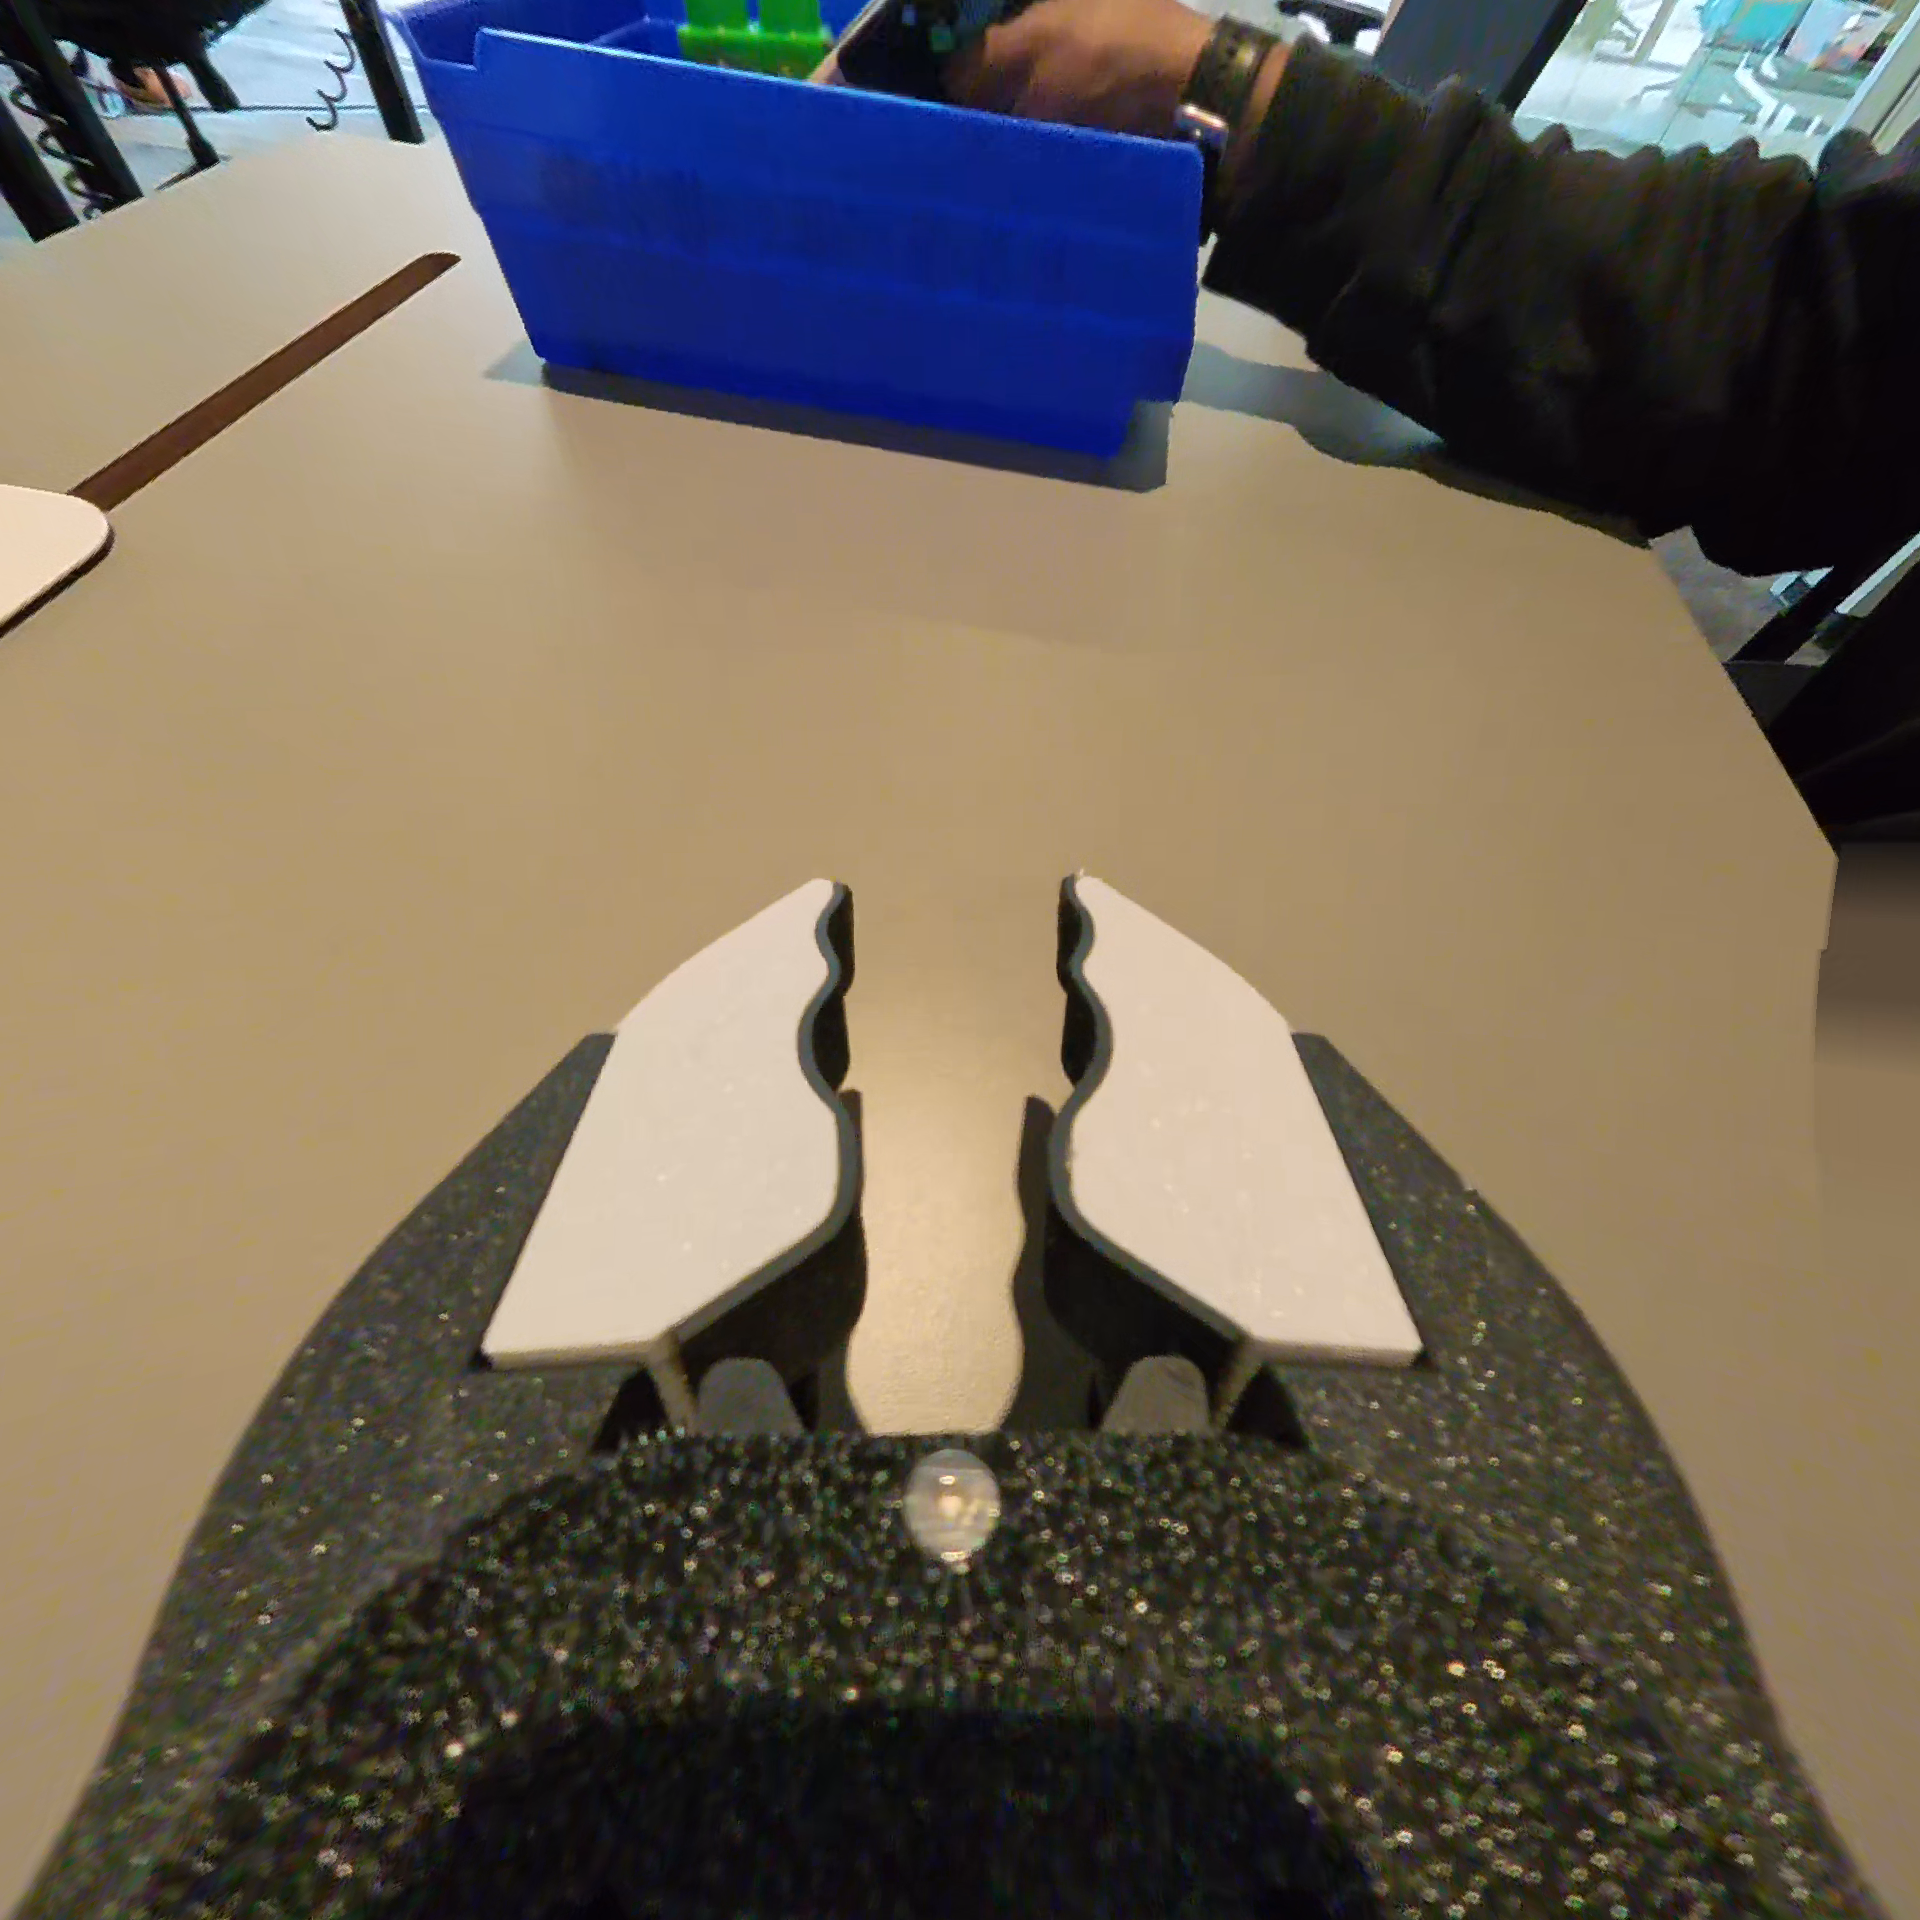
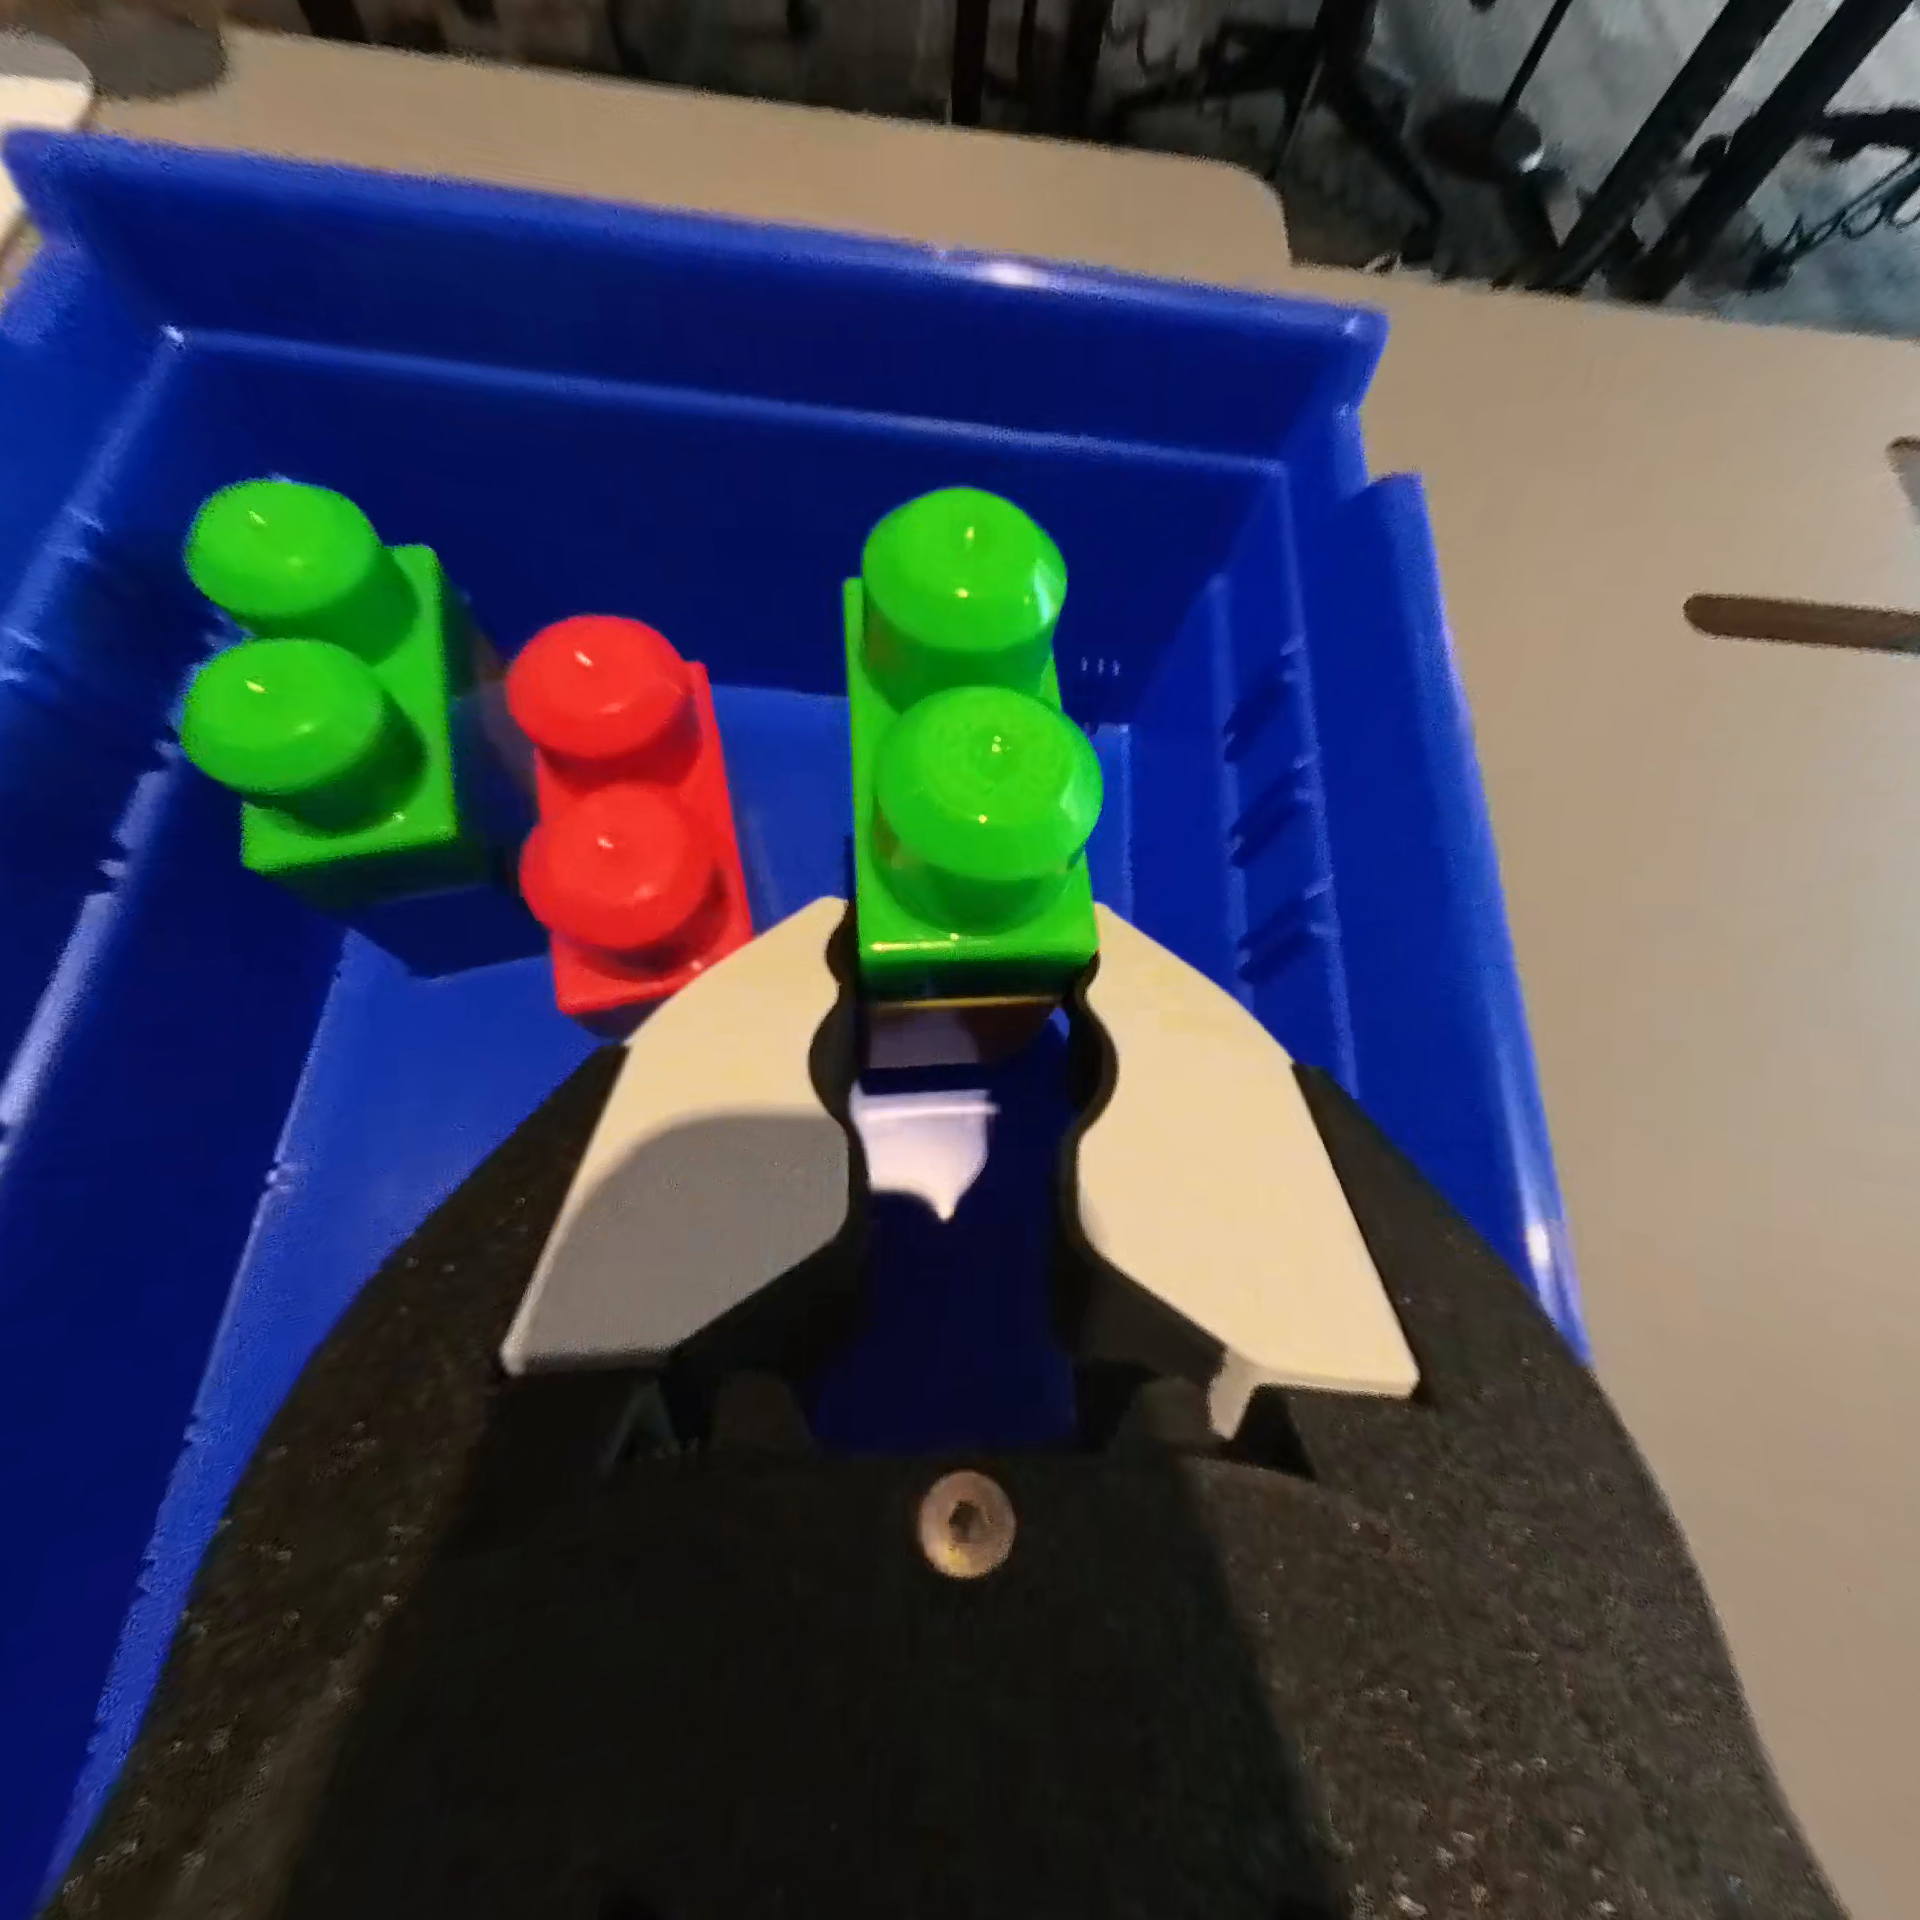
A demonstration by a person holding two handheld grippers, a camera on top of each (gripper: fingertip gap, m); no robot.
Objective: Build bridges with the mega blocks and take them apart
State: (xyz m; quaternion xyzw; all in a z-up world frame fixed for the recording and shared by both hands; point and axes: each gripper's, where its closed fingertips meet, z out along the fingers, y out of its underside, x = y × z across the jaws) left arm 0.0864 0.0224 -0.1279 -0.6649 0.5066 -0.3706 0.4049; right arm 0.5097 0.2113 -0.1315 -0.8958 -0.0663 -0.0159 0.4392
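My right gripper (image 2: 961, 935) is shut on a green two-stud mega block (image 2: 971, 790) inside the blue bin (image 2: 675, 416), holding it by its near end. A red two-stud block (image 2: 629, 821) and another green two-stud block (image 2: 332, 707) stand to its left in the bin. My left gripper (image 1: 956, 914) is open and empty, low over the bare tan table (image 1: 623, 675), well short of the blue bin (image 1: 831, 281). In the left wrist view, green blocks (image 1: 753, 36) show above the bin's rim, and a person's hand (image 1: 1070, 62) holds the right gripper there.
A dark-sleeved arm (image 1: 1558, 312) reaches across the table's right side to the bin. A dark slot (image 1: 270, 384) and a white board's corner (image 1: 42, 540) lie at the left. The table's edge runs at the right (image 1: 1766, 779). Chair legs stand beyond the table. The grippers' ends are close to 45 centimetres from one another.
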